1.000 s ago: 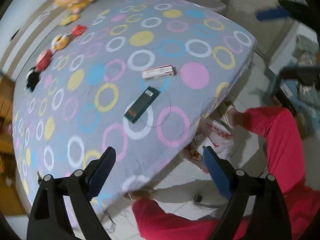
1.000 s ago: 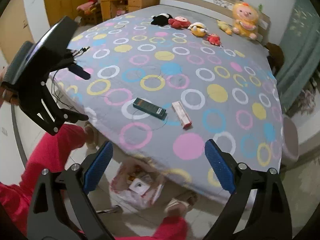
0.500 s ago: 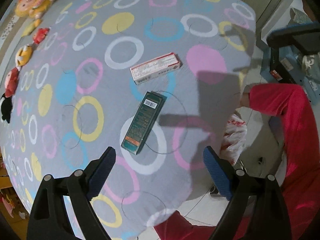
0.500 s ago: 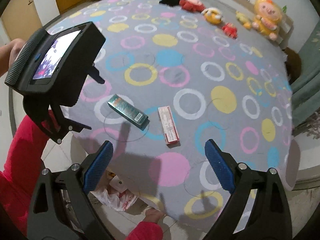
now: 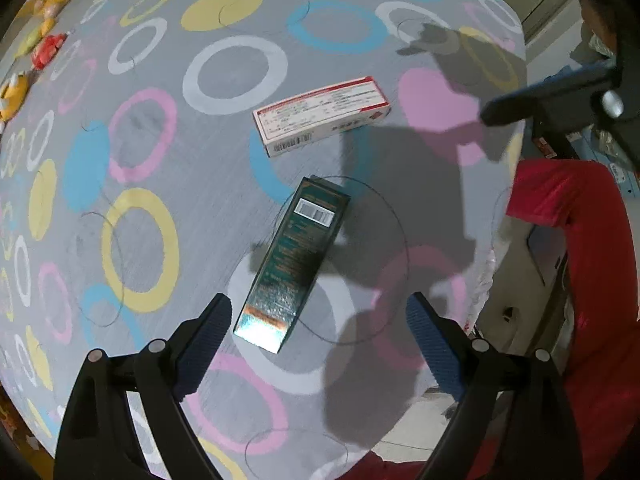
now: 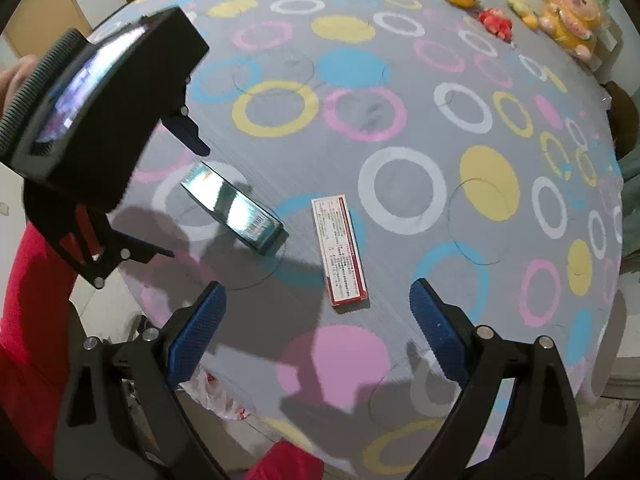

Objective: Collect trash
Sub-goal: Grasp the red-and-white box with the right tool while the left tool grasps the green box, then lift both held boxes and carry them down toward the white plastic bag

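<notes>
A dark green shiny carton [image 5: 294,262] lies on the grey bedspread with coloured rings [image 5: 132,136]. A white and red carton [image 5: 322,115] lies just beyond it. My left gripper [image 5: 320,344] is open and hovers over the green carton's near end. In the right wrist view the green carton [image 6: 234,208] lies at the left and the white and red carton [image 6: 342,250] at the centre. My right gripper [image 6: 316,334] is open and empty just in front of the white and red carton. The left gripper's body [image 6: 92,112] hangs over the green carton.
Plush toys [image 6: 566,16] line the far side of the bed. A white and red plastic bag [image 6: 218,396] lies on the floor by the bed's edge. My red-clad leg [image 5: 592,280] is at the right. A wooden cupboard [image 6: 52,4] stands at the back left.
Both grippers have moved forward and down over the bed. The green carton now lies close to the left fingers and the white and red carton close to the right fingers. Both stay open.
</notes>
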